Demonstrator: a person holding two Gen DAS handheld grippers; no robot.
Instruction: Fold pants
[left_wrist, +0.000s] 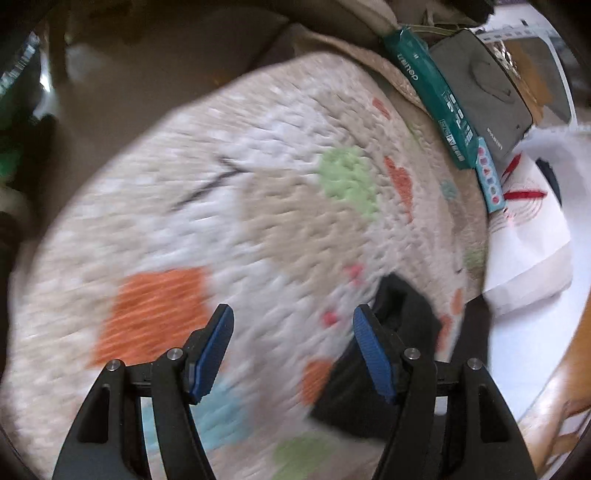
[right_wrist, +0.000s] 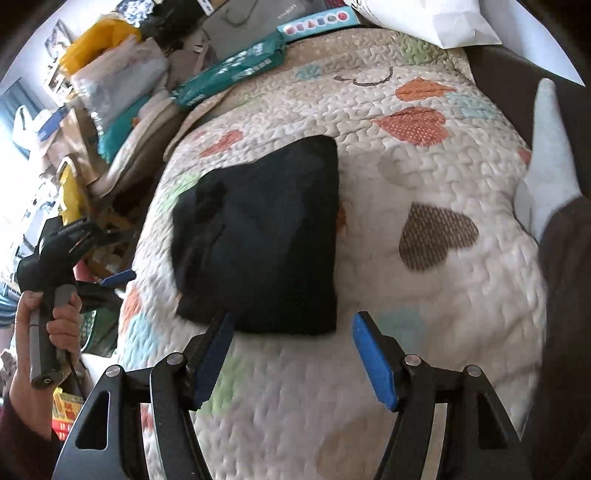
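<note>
The black pants (right_wrist: 266, 236) lie folded into a compact square on the quilted bedspread (right_wrist: 424, 302) in the right wrist view. My right gripper (right_wrist: 291, 328) is open and empty, just in front of the near edge of the pants. In the left wrist view, blurred by motion, the pants (left_wrist: 402, 354) show as a dark bundle behind the right finger. My left gripper (left_wrist: 293, 325) is open and empty above the bedspread (left_wrist: 229, 229). It also shows held in a hand at the left edge of the right wrist view (right_wrist: 110, 284), off the bed's side.
A green packet (right_wrist: 229, 70), a grey case (right_wrist: 255, 26) and a small box (right_wrist: 317, 20) lie along the far edge of the bed. White paper (left_wrist: 532, 236) lies at the right. A cluttered pile of bags (right_wrist: 110, 74) stands to the left. A socked foot (right_wrist: 546, 158) rests at the right.
</note>
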